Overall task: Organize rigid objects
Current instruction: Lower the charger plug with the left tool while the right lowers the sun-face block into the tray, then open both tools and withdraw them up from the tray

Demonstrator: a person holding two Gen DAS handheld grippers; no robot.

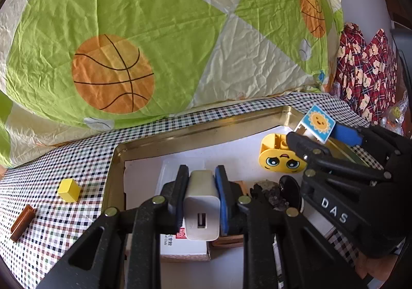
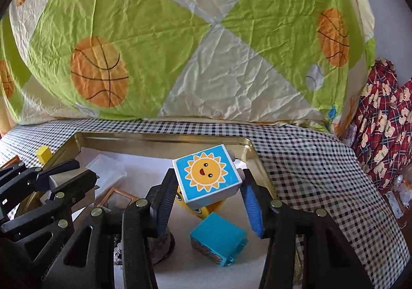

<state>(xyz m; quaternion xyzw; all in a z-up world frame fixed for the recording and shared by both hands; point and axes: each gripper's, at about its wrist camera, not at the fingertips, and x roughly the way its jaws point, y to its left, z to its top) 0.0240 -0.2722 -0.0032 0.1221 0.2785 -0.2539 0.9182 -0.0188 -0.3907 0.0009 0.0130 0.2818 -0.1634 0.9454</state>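
My left gripper (image 1: 202,186) is shut on a white USB charger (image 1: 201,207) and holds it over the gold metal tray (image 1: 180,134). My right gripper (image 2: 207,186) is shut on a white block with a blue sun face (image 2: 207,178), held tilted above the tray's right end; it also shows in the left wrist view (image 1: 318,122). Below it lie a yellow face block (image 1: 279,157) and a blue block (image 2: 219,240). A yellow cube (image 1: 69,189) and a brown comb-like piece (image 1: 22,222) lie on the checked cloth left of the tray.
The tray also holds a white box (image 1: 184,247), a clear box (image 2: 106,173), a wooden-framed piece (image 2: 116,198), a dark rock (image 1: 270,192) and a black disc (image 1: 291,191). A basketball-print quilt (image 1: 154,31) rises behind. Red patterned fabric (image 1: 365,70) lies at the right.
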